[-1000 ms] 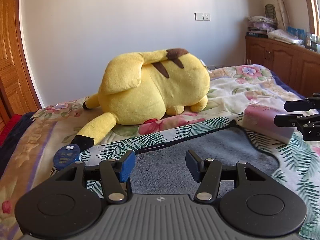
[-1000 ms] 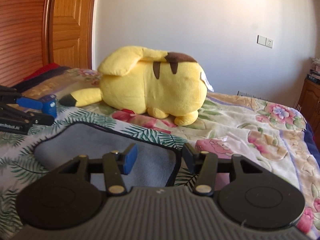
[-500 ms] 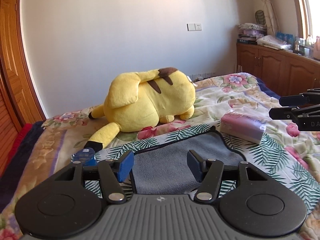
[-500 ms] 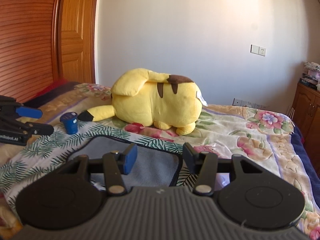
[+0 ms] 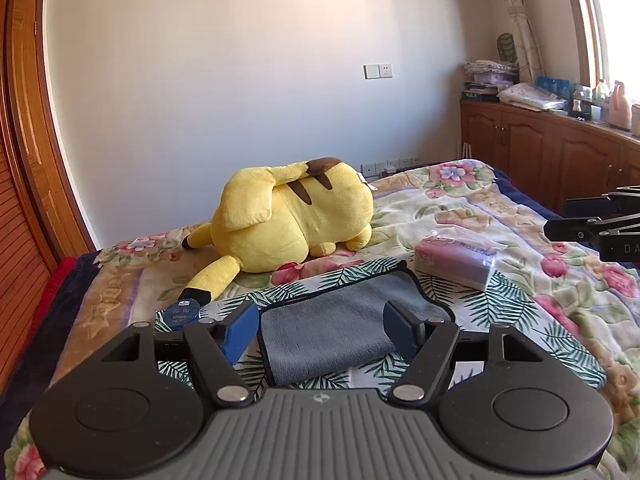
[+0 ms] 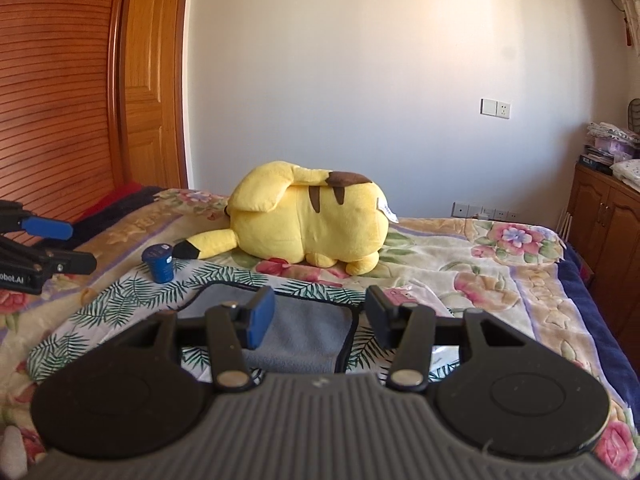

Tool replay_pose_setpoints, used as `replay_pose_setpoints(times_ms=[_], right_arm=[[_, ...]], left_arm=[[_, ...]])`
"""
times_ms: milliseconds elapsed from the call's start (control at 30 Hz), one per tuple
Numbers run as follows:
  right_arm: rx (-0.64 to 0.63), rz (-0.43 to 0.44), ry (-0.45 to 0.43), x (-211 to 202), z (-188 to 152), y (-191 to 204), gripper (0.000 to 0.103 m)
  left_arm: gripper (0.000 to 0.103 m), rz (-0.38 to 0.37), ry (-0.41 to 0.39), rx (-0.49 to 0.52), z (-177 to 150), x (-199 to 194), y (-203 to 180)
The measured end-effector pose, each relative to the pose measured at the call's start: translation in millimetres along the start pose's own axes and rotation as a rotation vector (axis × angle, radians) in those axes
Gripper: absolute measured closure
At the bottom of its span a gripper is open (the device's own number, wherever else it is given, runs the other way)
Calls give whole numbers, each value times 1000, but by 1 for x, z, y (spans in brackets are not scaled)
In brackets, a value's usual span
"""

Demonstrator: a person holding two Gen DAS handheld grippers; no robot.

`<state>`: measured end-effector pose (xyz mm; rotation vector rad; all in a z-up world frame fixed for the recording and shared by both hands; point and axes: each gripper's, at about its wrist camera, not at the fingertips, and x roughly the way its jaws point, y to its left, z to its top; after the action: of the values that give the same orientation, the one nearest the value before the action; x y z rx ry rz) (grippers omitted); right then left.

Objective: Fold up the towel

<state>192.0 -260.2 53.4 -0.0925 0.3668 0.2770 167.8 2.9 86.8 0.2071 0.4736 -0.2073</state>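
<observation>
A grey towel (image 5: 340, 328) with a dark edge lies folded and flat on a palm-leaf cloth (image 5: 500, 308) on the bed; it also shows in the right wrist view (image 6: 304, 332). My left gripper (image 5: 320, 330) is open and empty, held above and short of the towel's near left part. My right gripper (image 6: 320, 316) is open and empty, above the towel's near right edge. Each gripper shows in the other's view, the right one at the right edge (image 5: 592, 222), the left one at the left edge (image 6: 52, 244).
A big yellow plush toy (image 5: 292, 216) lies behind the towel. A blue cup (image 6: 160, 264) stands left of the towel, a pink tissue pack (image 5: 456, 260) right of it. A wooden door (image 6: 148, 80) is at left, wooden cabinets (image 5: 560, 148) at right.
Both grippers have pulled back and risen away from the towel, so more of the bed and room shows. The towel lies still. Both stay open.
</observation>
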Motion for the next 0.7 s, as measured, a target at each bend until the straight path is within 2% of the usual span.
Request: replay_pose_setpoints(times_ms=[200,467,633,700], right_arm=[[11,-11,-4,-23,0,6,52],[12,-5,-28,-55,1,14,52],[15,-6,-44,-71,1,15,48],[18,-5,-46,-76,-1,16,48]], left_arm=[[40,4,-24,-11,-2,-34,-4],[34,13,-50,-21,-7,-73,-12],[25,12,-69,-42,-10,-89,-18],[17,8,-74,-50,-13,-94,-20]])
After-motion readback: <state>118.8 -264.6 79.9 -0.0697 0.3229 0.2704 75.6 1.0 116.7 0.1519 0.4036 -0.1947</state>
